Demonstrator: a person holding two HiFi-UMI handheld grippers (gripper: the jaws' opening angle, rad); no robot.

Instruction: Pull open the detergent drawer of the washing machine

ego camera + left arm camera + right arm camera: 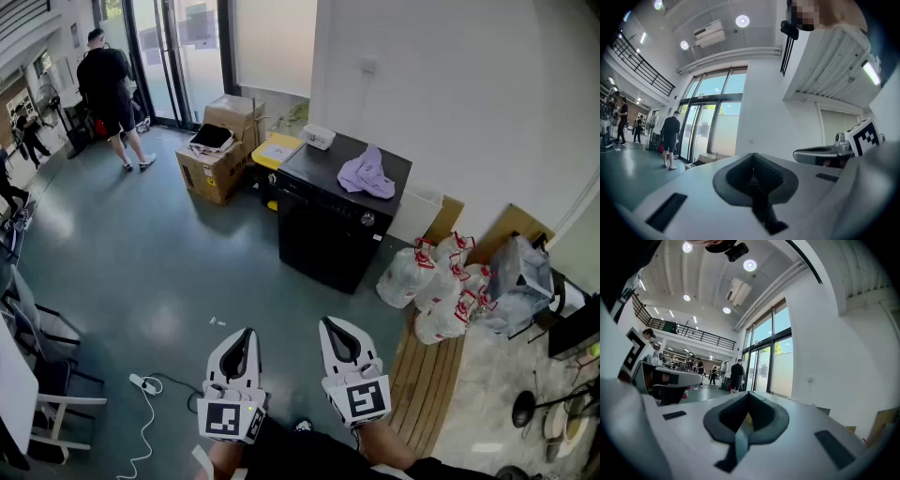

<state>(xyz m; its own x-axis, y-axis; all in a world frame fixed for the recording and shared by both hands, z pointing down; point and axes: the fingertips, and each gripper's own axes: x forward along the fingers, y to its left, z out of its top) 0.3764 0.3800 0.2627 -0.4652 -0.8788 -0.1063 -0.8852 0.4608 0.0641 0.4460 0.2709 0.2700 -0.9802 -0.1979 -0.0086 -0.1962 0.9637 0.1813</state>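
White left hand-held gripper (242, 339) and right hand-held gripper (334, 330), lower centre: pressed together, empty. Likely idle because the black boxy washing machine (323, 234), mid-frame, stands well apart.

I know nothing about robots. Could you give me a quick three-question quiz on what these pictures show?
1. True or false: the left claw and the right claw are both shut with nothing in them.
2. What lies on top of the black washing machine? A: a lilac cloth. B: a red bucket. C: a pair of shoes.
3. Is either claw touching the machine?

Key
1. True: both are shut and empty.
2. A.
3. No. Both are held close to the person, with open floor between them and the machine.
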